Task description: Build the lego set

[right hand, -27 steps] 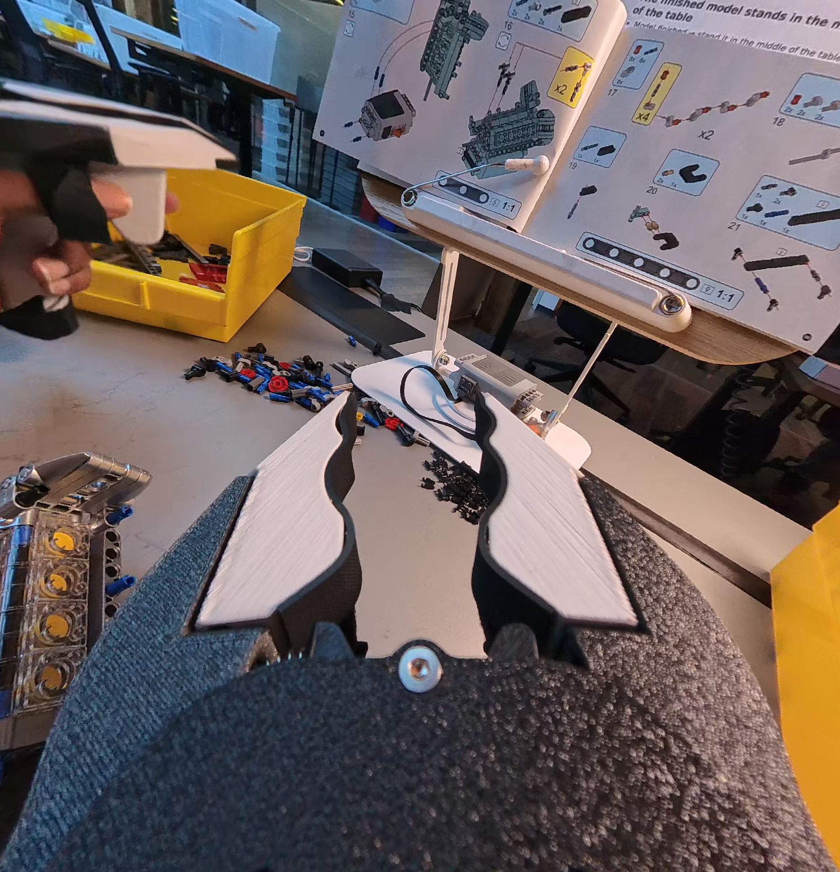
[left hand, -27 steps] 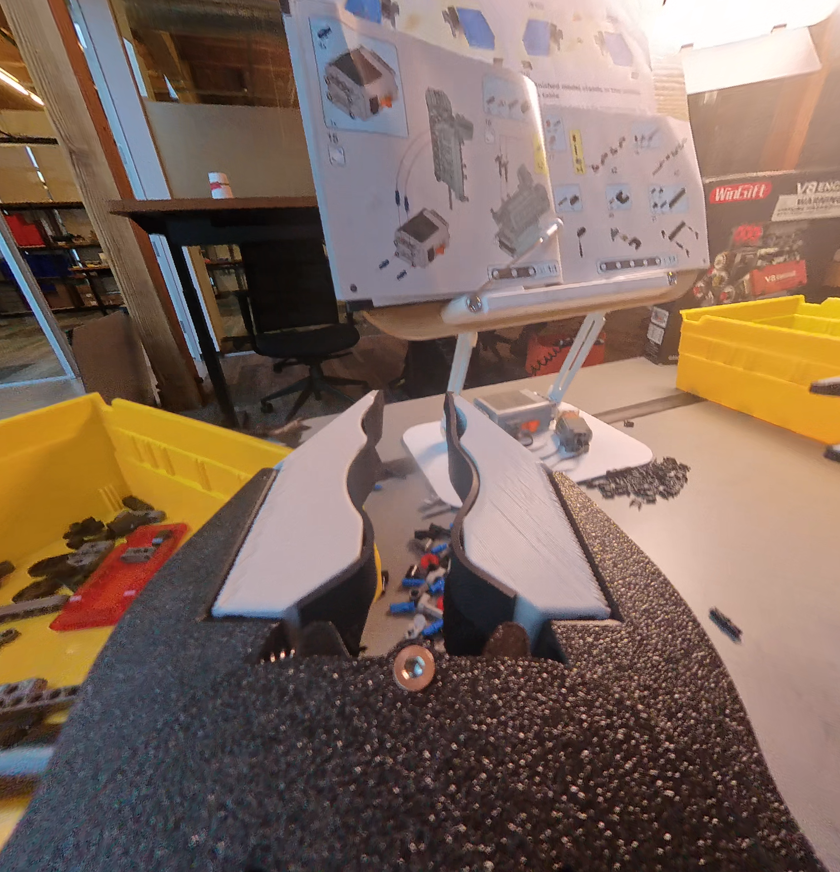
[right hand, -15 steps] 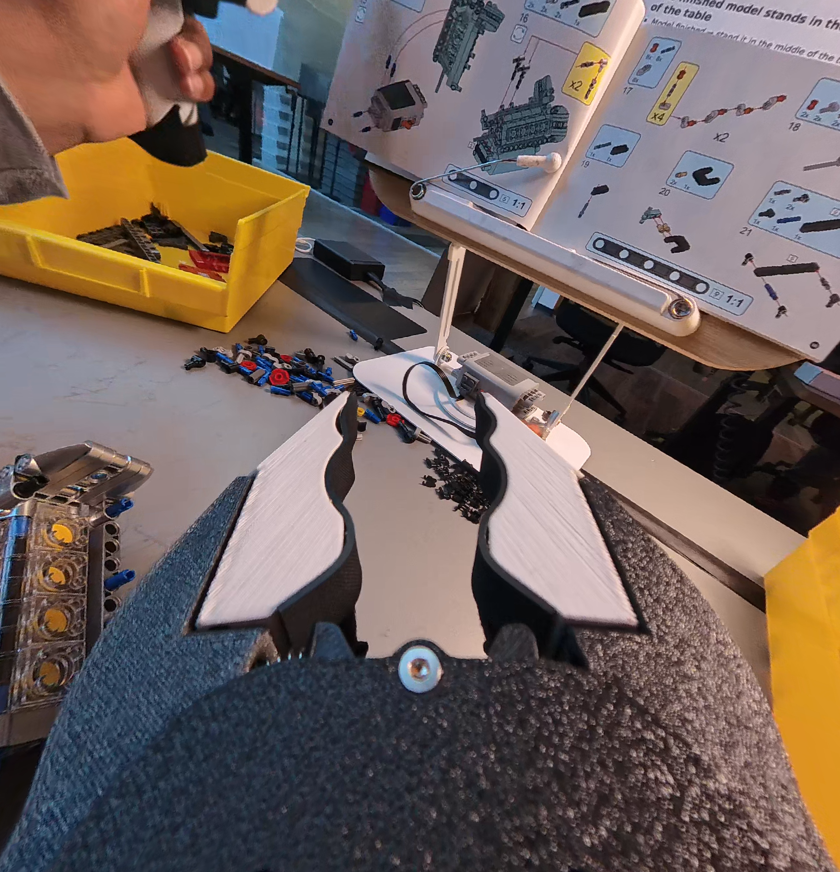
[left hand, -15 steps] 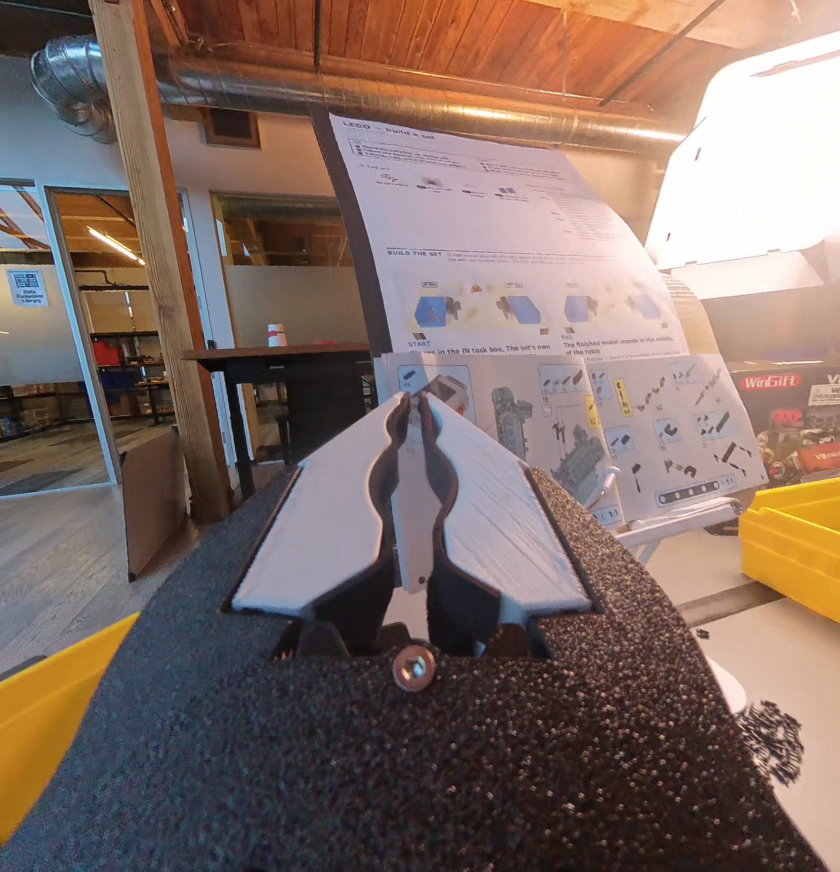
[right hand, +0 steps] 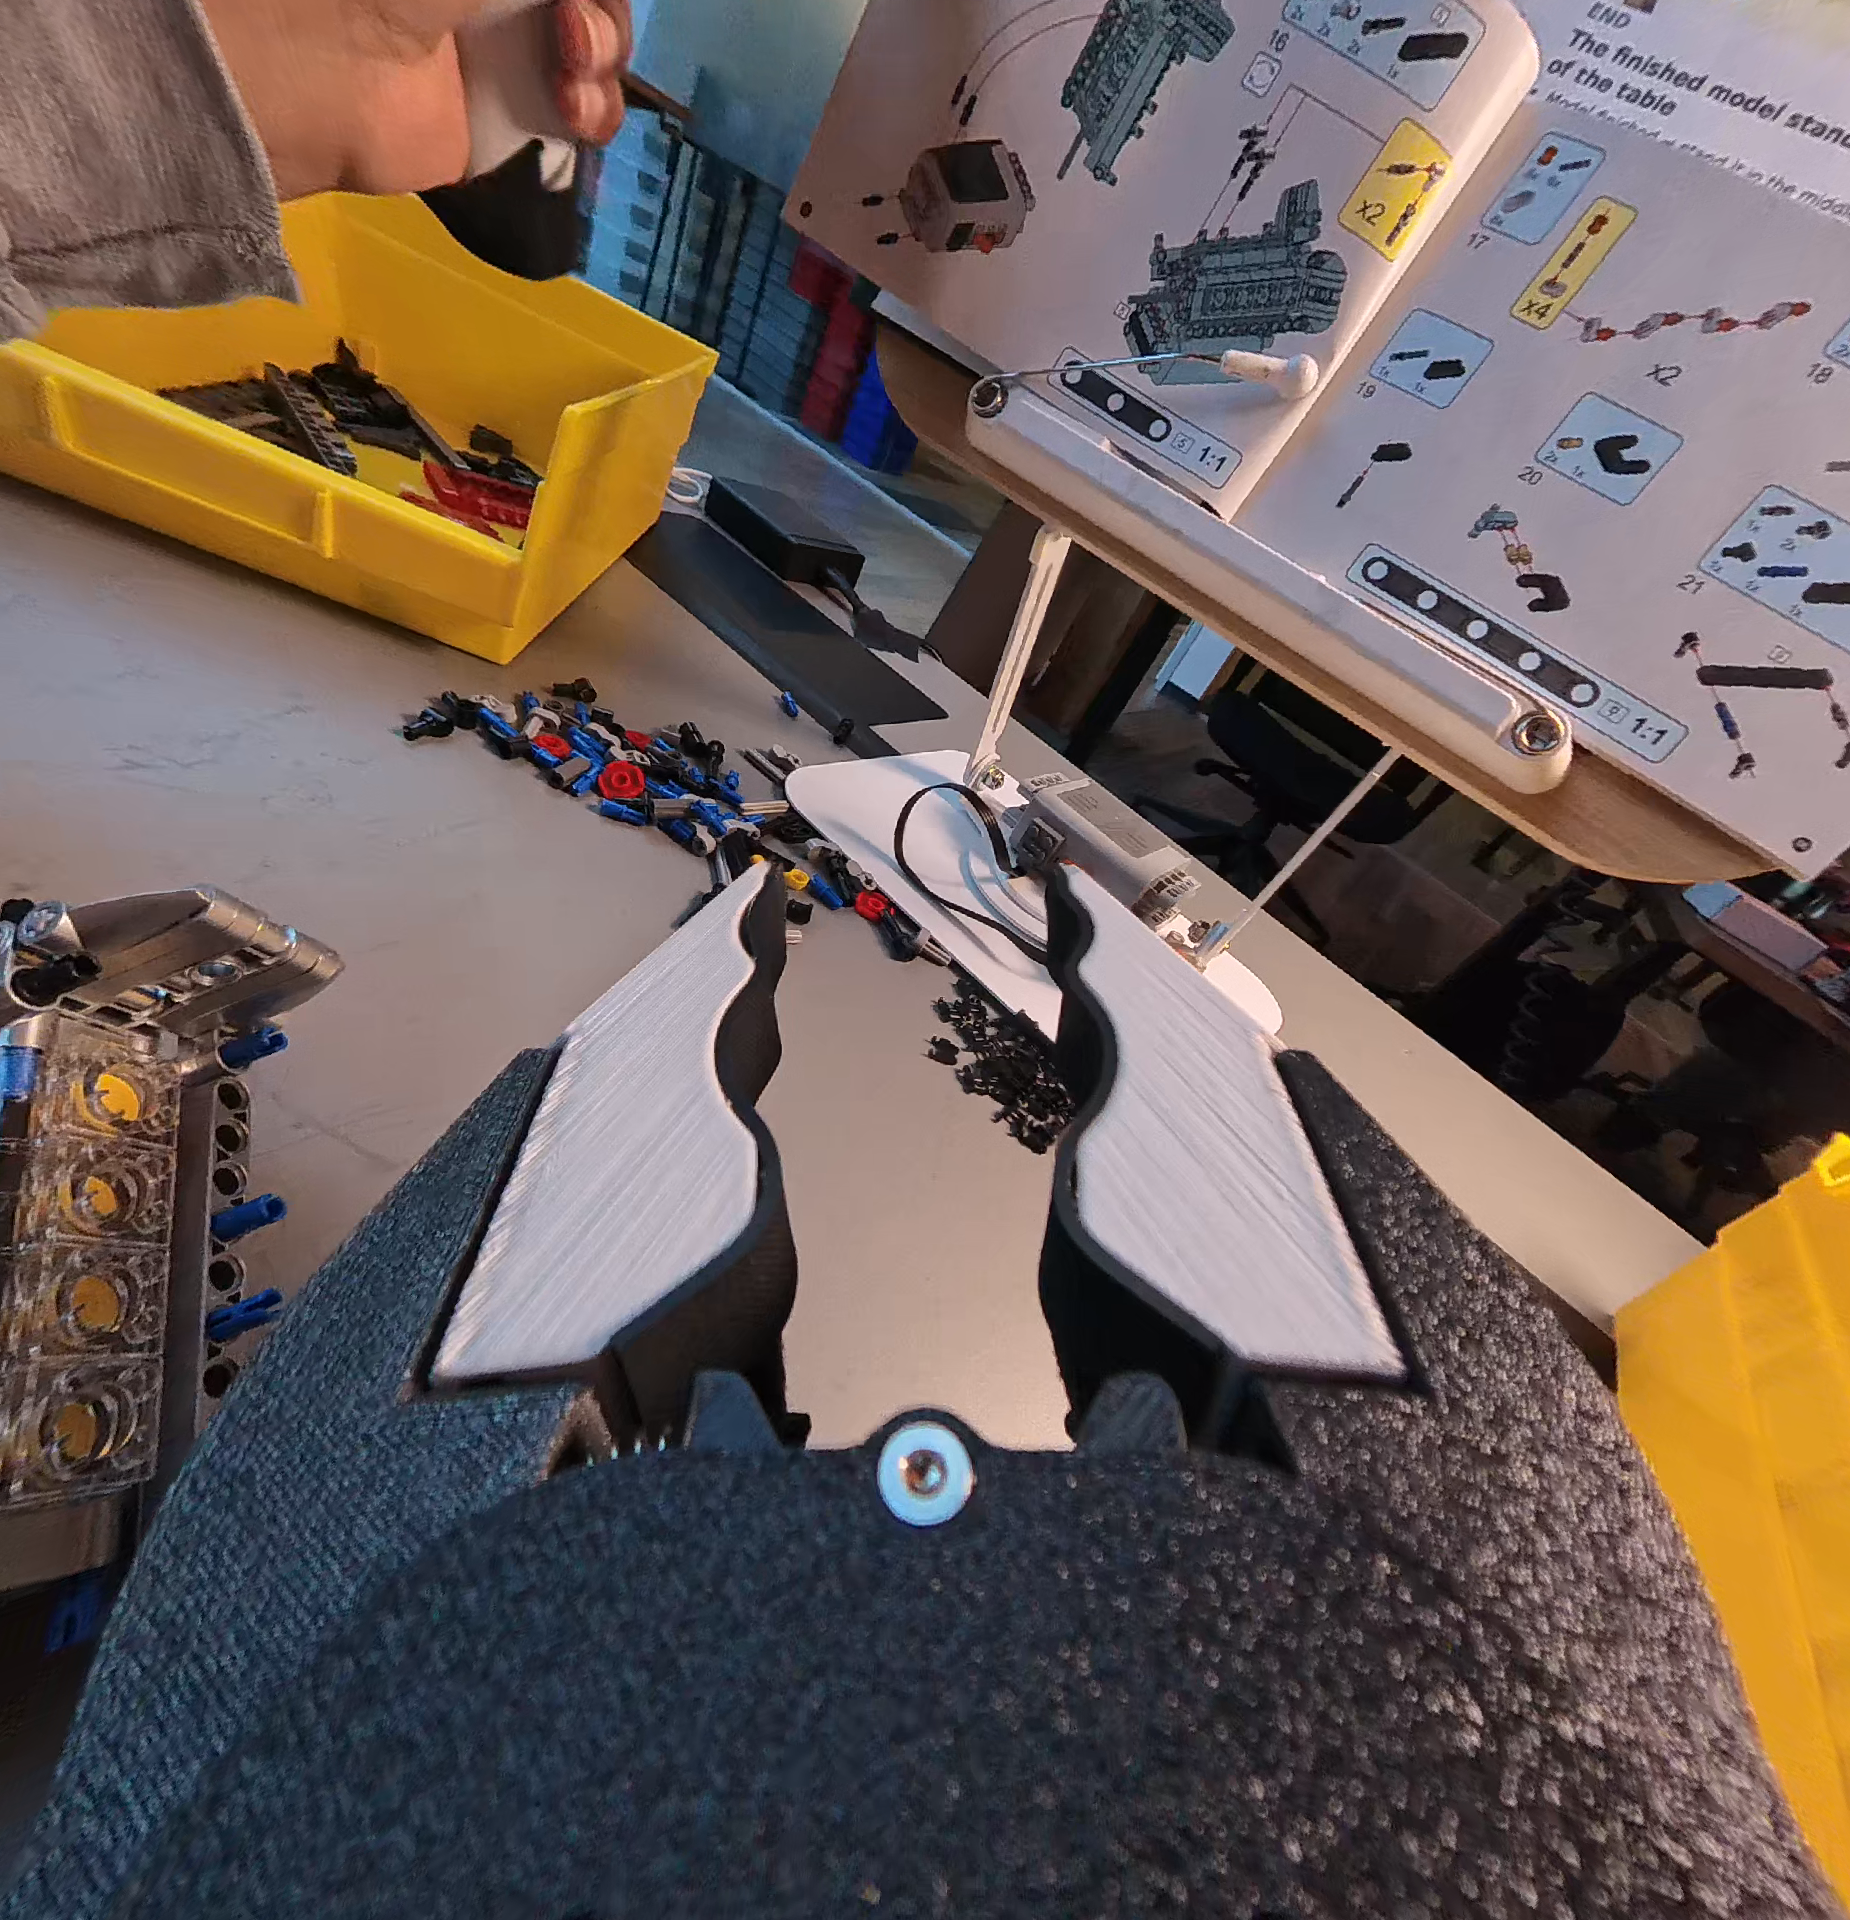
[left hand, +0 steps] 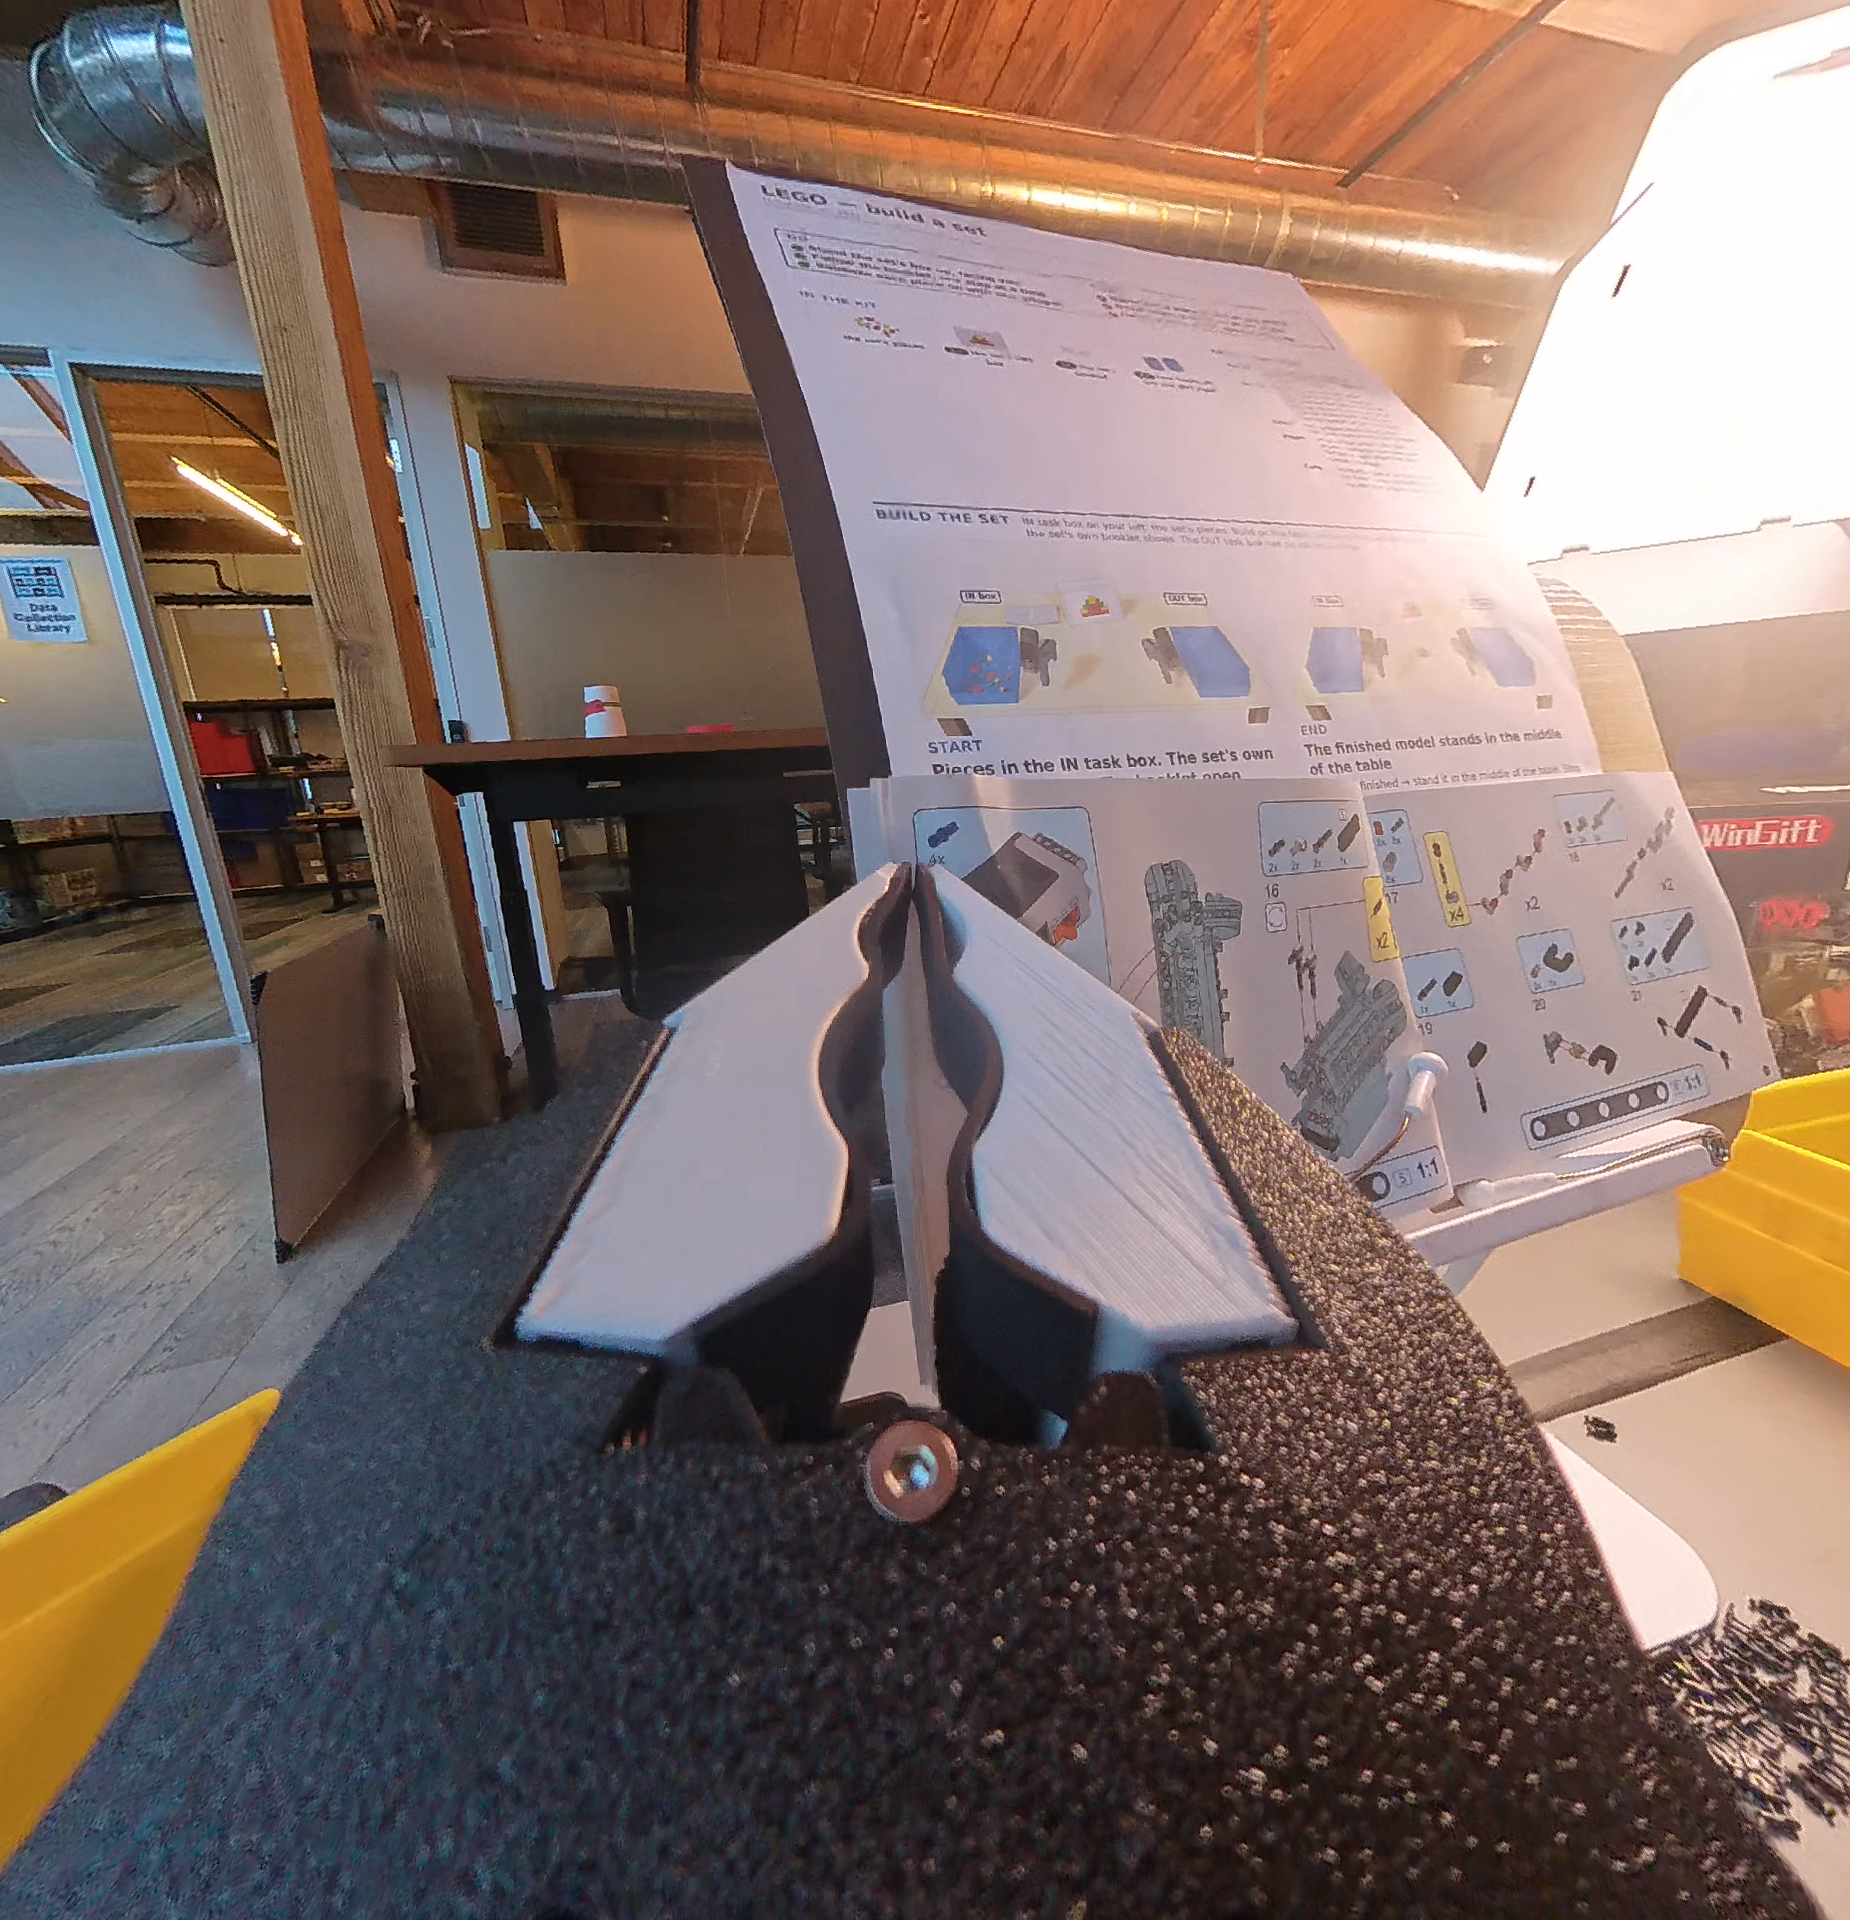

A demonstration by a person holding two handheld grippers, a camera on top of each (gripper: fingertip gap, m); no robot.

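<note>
1. White-faced fingers of the left gripper (left hand: 913, 883) are pinched nearly together on a page edge (left hand: 916, 1143) of the instruction booklet (left hand: 1316, 935), at twelve o'clock from its body.
2. Thin paper, tight pinch: my guess is a sideways tug could tear or crease that leaf, or pull the booklet off the white stand (left hand: 1586, 1164).
3. Right gripper (right hand: 910, 894) hangs over the table (right hand: 225, 727), jaws spread wide, holding nothing.
4. Loose small bricks (right hand: 630, 769) lie at eleven o'clock, black pins (right hand: 1004, 1060) at one; a low sweep might scatter them.
5. Grey engine model (right hand: 100, 1195) sits at nine o'clock, near its body.
6. Yellow bin (right hand: 308, 499) stands far at ten o'clock under a hand (right hand: 401, 94).
</note>
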